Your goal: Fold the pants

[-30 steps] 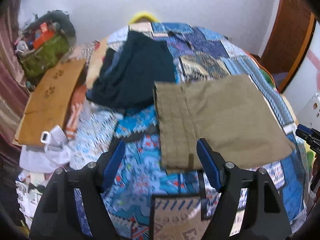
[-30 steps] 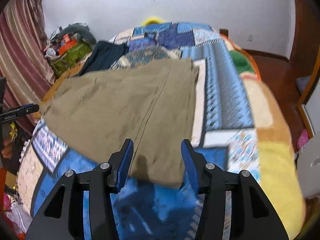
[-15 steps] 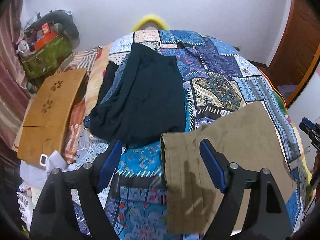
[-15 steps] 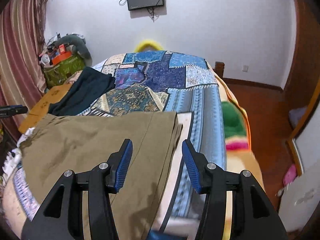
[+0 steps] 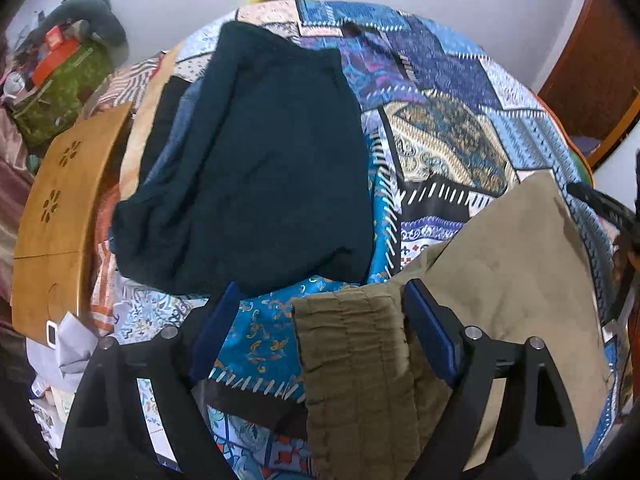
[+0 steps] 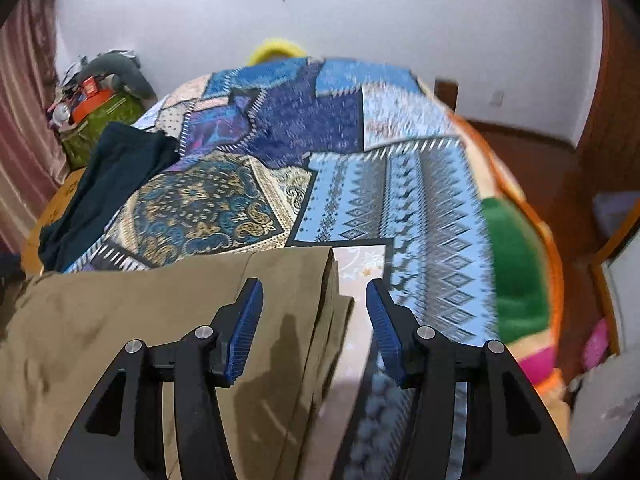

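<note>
Left wrist view: khaki pants [image 5: 500,280] lie on the patchwork bedspread [image 5: 448,92], just right of a dark garment [image 5: 256,160]. Left tool [image 5: 320,320] spread wide, has just been opening; the pants' gathered waistband sits between the jaws, pads not pressing.

Right wrist view: right tool [image 6: 316,320] spread, just been opening; pants' [image 6: 140,320] right edge lies between the jaws, not pinched. Dark garment [image 6: 100,184] far left of pants.

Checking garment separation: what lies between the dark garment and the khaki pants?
Only a bare strip of patchwork quilt separates the dark garment from the khaki pants, shown in the left wrist view.
</note>
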`<state>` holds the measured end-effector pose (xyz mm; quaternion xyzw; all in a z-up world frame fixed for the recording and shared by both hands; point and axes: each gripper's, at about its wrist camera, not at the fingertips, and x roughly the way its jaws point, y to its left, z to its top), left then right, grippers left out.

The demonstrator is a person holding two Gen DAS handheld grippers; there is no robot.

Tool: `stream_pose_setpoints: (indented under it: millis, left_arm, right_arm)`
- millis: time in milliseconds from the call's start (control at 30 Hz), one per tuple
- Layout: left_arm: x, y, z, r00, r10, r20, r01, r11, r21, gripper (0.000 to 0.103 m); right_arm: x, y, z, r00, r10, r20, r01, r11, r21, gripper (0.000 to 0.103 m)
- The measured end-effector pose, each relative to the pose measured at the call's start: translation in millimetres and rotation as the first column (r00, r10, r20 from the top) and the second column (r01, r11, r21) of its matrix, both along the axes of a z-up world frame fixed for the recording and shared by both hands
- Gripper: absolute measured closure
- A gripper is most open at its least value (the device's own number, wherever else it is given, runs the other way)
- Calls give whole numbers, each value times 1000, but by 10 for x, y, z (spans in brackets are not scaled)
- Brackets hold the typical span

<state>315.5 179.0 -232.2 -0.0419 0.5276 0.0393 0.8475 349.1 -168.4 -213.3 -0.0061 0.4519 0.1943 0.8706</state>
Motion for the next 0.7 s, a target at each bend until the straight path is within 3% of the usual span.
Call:
stream_pose_setpoints:
  millis: [133,233,300,333,600,700]
  left_arm:
    - [14,21,-56,1000,-9,-8,9,999,-32,18]
    - [-12,52,-64,1000,-7,6,8,998,-58,19]
    - [-57,53,-43,999,-18,36,20,997,-70,43]
    - [-74,51,-42,999,-24,40,28,996,-87,48]
    - [-169,163,-109,992,110,59,-102,987,-125,49]
    - [-176,157,-114,992,114,55,-106,987,-120,49]
  right_arm:
    - [210,68,-204,997,12,-74,-10,1000,24,55]
    - [274,145,-305,994,45,-100,-45,999,10,68]
    - [289,177,-354,993,53,-108,-54,998,-10,86]
    - [295,192,-379,992,60,-115,-63,998,-23,90]
    - [274,258,-444,991,64,-117,-76,993,-95,94]
    - [289,299,-458,992,55,-109,-69,990,-124,93]
